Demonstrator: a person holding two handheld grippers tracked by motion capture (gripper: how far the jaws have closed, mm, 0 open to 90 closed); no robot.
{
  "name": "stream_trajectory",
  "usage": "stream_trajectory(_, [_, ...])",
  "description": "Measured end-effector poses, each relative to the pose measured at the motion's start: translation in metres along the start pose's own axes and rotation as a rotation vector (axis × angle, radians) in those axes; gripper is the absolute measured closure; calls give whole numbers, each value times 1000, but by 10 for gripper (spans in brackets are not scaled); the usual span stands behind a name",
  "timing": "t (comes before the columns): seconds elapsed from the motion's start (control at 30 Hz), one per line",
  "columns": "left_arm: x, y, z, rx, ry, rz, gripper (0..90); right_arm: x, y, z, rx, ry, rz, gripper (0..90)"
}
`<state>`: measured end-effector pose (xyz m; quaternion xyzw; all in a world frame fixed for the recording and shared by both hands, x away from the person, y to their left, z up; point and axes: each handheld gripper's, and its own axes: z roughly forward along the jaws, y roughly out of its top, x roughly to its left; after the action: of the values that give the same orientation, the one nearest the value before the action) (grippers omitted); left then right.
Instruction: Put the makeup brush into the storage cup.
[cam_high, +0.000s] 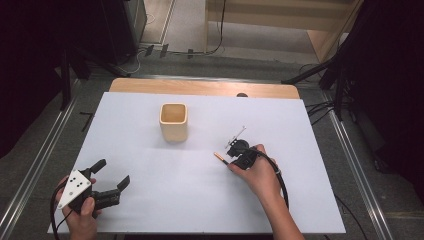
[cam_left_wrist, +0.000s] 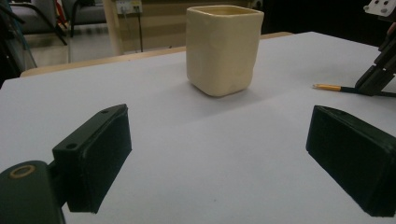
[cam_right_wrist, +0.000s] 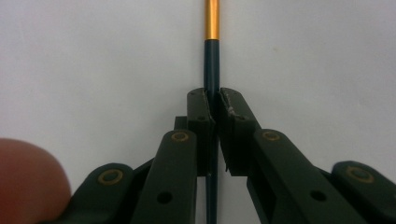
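A thin dark pencil (cam_right_wrist: 211, 65) with an orange-gold end lies flat on the white table (cam_high: 150, 210), right of the table's middle and a little nearer the person than the cream cup (cam_high: 173, 121). The right gripper (cam_right_wrist: 213, 100) has its two black jaws pressed together on the pencil's dark shaft; in the right gripper view the shaft runs straight up between the pads and its gold section sticks out well beyond them. In the high view the gold tip (cam_high: 218, 155) points away from the hand toward the table's left, and the right hand (cam_high: 257, 175) comes in from the bottom edge with the black cable looping beside the wrist.

The cup is a squarish, open-topped ceramic one, standing upright near the table's middle, well apart from the pencil.

The left gripper (cam_high: 112, 172) rests at the near left corner of the table, held in the left hand (cam_high: 82, 220), its jaws spread wide with nothing between them, pointing toward the cup.
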<state>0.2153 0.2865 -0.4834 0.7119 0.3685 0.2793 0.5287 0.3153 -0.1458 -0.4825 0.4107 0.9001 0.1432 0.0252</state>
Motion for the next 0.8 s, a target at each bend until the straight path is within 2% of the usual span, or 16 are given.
stream_trajectory(0.07, [-1,0,2,3,-4,2,76,5,-2,0,-15,-37,-23,849])
stream_trajectory(0.13, [-2,1,3,6,-1,3,77,5,-5,0,-35,-34,-27,850])
stream_trajectory(0.23, [-6,2,5,10,9,24,76,1,-10,0,-78,-15,-22,850])
stream_trajectory(0.33, [-11,5,13,23,-3,37,77,0,-16,-2,-131,-2,-7,850])
stream_trajectory(0.47, [-15,12,20,19,-12,39,77,-3,-26,-12,-241,28,8,850])
stream_trajectory(0.6, [-23,20,30,19,-11,75,76,-6,-34,-22,-320,72,23,849])
stream_trajectory(0.73, [-28,25,40,19,-28,77,76,-10,-42,-29,-376,111,32,849])
stream_trajectory(0.8, [-32,29,50,10,-42,74,76,-11,-45,-31,-406,109,42,849])
